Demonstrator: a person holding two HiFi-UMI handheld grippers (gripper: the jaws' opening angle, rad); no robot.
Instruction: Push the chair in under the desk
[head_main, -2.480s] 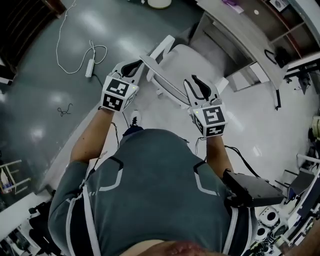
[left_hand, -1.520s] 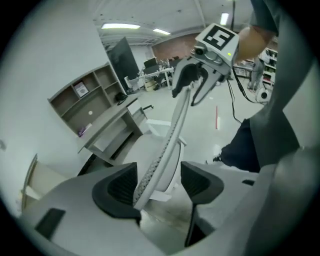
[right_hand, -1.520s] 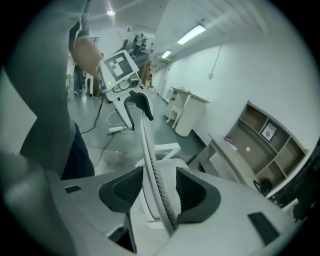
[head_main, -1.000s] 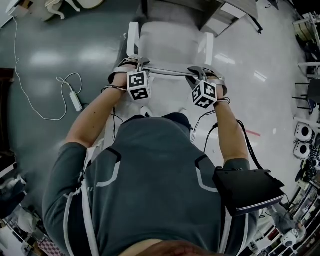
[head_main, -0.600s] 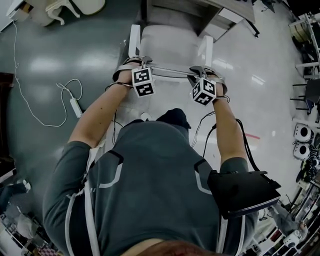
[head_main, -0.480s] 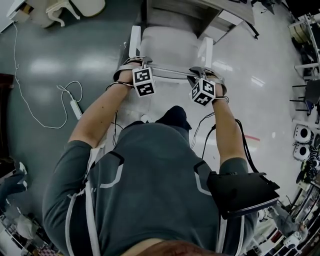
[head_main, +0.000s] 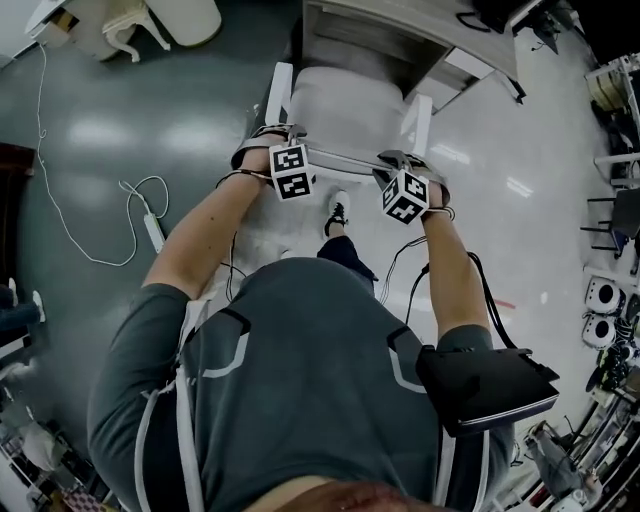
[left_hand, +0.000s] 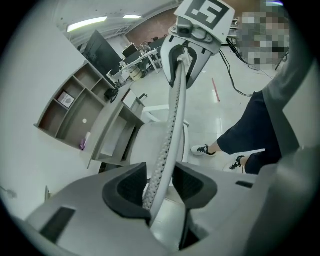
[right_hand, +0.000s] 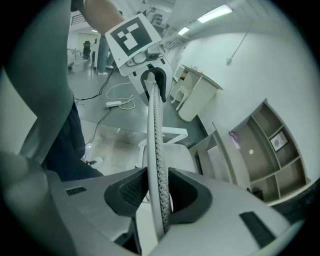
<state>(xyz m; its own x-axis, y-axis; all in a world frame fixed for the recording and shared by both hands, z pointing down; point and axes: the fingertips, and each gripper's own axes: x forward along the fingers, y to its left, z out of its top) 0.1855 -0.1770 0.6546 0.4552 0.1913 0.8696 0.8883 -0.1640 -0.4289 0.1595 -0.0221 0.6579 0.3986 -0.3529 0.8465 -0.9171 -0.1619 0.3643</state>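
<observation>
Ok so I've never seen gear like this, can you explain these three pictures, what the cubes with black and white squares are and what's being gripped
There is no robot here. A person wears a camera on the head and holds a two-jawed tool in each hand. The head view looks down over the person's shoulders. The other two views come from a camera riding on each tool. Each marker cube is part of its tool. Both tools sit on the top rim of a white chair's backrest. The right tool is clamped on the rim. The left tool has just been opening its jaws, and the rim lies loosely between them. The chair's seat faces the desk. A power strip and its cable lie on the floor.
</observation>
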